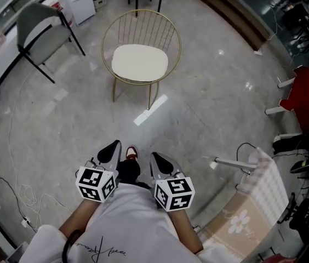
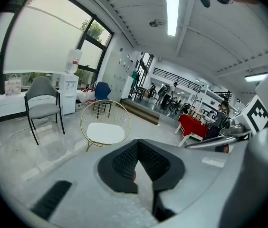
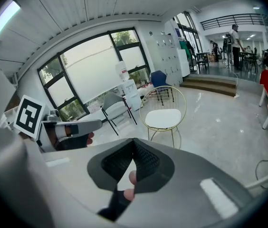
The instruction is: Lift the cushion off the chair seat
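Well ahead of left gripper [image 1: 110, 151] and right gripper [image 1: 160, 160], both pressed together and empty: white cushion [image 1: 140, 62] lying on gold wire chair [image 1: 141, 83] seat, seemingly flat; grey chair [image 1: 39, 21] farther left.

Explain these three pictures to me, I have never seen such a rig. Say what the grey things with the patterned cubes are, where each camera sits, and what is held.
There is no robot: a person holds a two-jaw gripper in each hand. The head view looks down from a camera on the person's head and shows the left gripper and right gripper; the patterned cube on each is part of it. The other two views come from cameras riding on the grippers, looking along their jaws. Both are shut and hold nothing. Ahead on the floor stands a gold wire chair with a white cushion on its seat, untouched.
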{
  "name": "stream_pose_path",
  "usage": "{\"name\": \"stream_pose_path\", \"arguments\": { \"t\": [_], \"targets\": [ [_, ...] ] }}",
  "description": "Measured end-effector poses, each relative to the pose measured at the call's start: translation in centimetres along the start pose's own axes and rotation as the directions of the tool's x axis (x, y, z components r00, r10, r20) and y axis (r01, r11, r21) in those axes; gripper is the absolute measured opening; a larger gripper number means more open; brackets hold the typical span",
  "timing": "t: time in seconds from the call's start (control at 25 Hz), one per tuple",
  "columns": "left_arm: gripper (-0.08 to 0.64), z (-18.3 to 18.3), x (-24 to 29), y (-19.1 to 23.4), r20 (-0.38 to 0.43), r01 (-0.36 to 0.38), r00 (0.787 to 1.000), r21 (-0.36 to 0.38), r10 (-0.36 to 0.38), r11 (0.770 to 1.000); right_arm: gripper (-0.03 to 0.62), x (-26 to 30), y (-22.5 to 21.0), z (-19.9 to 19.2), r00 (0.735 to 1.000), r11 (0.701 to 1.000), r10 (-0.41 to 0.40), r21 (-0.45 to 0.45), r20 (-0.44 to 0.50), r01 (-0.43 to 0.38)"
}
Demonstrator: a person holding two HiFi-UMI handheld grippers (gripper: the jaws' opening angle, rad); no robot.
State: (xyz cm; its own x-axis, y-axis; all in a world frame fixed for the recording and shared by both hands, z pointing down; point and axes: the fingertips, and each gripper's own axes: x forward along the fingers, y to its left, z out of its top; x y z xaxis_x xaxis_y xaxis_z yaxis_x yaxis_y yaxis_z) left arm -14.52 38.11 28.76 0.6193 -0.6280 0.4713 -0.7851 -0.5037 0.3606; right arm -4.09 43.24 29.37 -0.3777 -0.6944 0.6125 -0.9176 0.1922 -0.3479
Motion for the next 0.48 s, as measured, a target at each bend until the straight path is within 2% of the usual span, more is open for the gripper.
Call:
{"name": "stream_pose_path", "arguments": {
  "t": [0.36, 0.48],
  "targets": [
    [0.006, 3.7, 0.7, 4.8, 0.065, -0.017, 0.998, -0.038, 0.019, 0.999, 0.008, 4.4, 1.4, 4.9, 1.0, 0.998, 0.016, -0.065, 0.023, -0.014],
    [0.036, 4.2, 0.5, 5.2, 0.077, -0.006, 0.997, -0.057, 0.01, 0.998, 0.008, 4.6, 1.6, 5.9, 1.0, 0.995, 0.02, -0.097, 0.024, -0.018]
  ]
}}
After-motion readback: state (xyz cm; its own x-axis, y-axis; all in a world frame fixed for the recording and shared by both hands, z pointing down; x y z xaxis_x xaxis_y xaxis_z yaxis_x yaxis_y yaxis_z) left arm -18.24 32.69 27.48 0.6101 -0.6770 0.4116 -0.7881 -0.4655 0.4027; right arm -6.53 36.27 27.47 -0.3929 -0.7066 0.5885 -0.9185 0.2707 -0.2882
